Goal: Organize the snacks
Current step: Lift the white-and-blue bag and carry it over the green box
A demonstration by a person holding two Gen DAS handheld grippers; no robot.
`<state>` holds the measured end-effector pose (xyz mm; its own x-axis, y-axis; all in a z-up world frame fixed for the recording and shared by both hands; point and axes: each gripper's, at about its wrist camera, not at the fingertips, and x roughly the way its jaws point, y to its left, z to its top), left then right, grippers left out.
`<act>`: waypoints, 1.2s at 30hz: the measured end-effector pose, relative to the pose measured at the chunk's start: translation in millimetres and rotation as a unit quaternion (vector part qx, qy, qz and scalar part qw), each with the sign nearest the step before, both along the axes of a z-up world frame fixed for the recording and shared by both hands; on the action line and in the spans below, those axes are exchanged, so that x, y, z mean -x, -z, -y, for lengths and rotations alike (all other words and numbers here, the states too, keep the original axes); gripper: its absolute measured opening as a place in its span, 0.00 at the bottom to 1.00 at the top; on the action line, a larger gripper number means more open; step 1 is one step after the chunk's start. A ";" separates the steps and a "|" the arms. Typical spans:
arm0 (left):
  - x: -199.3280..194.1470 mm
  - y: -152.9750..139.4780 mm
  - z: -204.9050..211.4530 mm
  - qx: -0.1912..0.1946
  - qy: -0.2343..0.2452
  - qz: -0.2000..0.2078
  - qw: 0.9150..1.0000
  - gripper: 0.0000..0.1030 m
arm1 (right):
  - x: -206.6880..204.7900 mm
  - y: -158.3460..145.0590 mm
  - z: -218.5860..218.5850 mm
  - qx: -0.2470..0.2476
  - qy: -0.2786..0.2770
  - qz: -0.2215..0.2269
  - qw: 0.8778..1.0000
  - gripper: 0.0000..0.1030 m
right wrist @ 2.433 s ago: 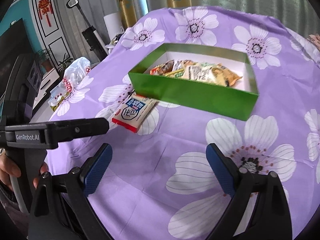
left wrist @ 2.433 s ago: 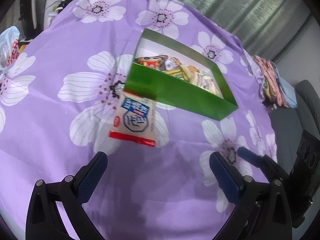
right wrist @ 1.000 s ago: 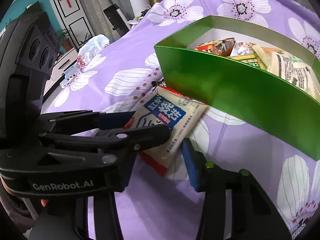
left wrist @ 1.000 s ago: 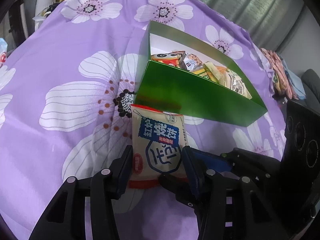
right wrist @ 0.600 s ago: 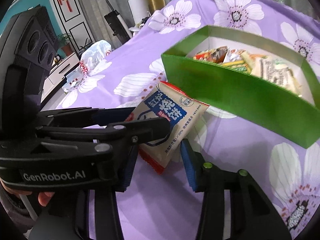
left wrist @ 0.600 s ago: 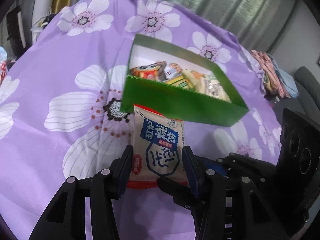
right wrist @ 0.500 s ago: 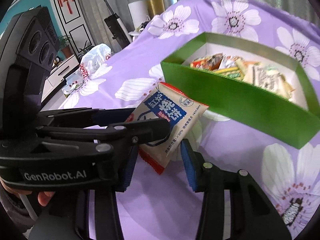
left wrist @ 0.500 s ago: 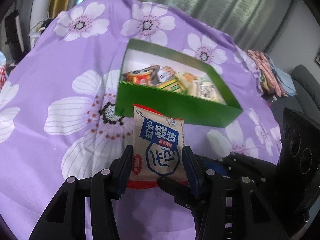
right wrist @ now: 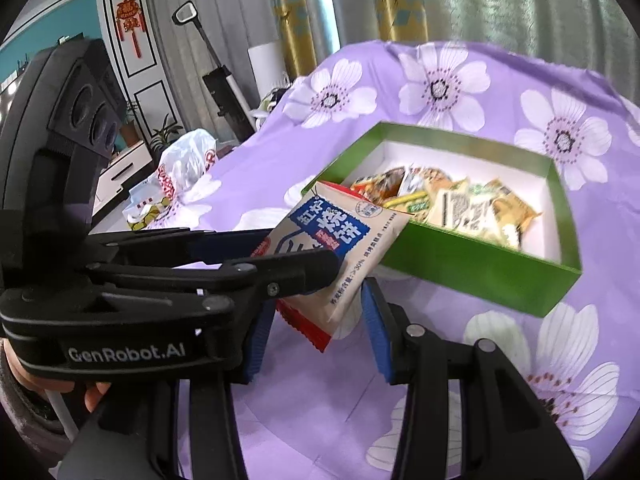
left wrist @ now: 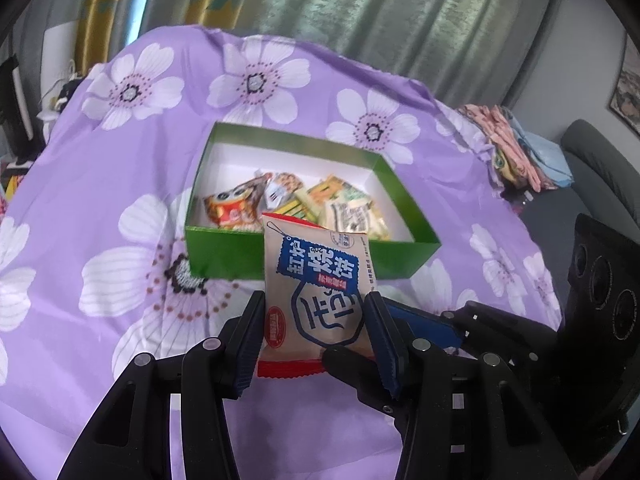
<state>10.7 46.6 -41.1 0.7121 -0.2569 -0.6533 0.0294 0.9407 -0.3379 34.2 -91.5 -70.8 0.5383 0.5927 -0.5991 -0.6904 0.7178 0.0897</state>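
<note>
Left wrist view: the left gripper (left wrist: 316, 336) has its two blue-padded fingers (left wrist: 250, 340) pressed against the side edges of a beige snack packet (left wrist: 316, 288) with a blue label and a red bottom seam. The packet is held clear of the purple flowered cloth (left wrist: 100, 184), its top edge overlapping, in this view, the near wall of the green box (left wrist: 228, 256). The right gripper (left wrist: 424, 330) comes in from the right; its black upper finger lies across the packet's lower right corner, and a blue pad shows just beyond the left gripper's right finger.

The green box sits open on the cloth, white inside, with several snack packs (left wrist: 296, 204) heaped toward its near half. Its far half is bare white floor. A pile of folded clothes (left wrist: 516, 148) lies at the right edge of the cloth, and grey and yellow curtains (left wrist: 360, 12) hang behind.

Right wrist view: the left gripper (right wrist: 304, 248) crosses the picture from the left, clamped on the snack packet (right wrist: 336, 248), which tilts up toward the green box (right wrist: 480, 268). The right gripper (right wrist: 316, 332) has its blue pads on either side of the packet's lower red seam; the left pad is hidden behind the other tool, and whether the right pad touches the packet cannot be told. A hand (right wrist: 96, 394) shows at the lower left under the left tool. A white plastic bag (right wrist: 180, 176) rests on the far left of the cloth.
</note>
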 end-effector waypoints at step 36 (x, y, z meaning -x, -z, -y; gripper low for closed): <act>-48.1 -33.5 36.6 -0.029 0.039 0.032 0.998 0.48 | -30.6 -26.4 33.8 -0.033 0.043 0.041 0.998 0.44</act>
<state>58.8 10.0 -7.6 0.7322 -0.2773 -0.6221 0.1241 0.9524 -0.2786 64.8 -125.3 -44.4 0.6349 0.5789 -0.5116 -0.6337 0.7690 0.0838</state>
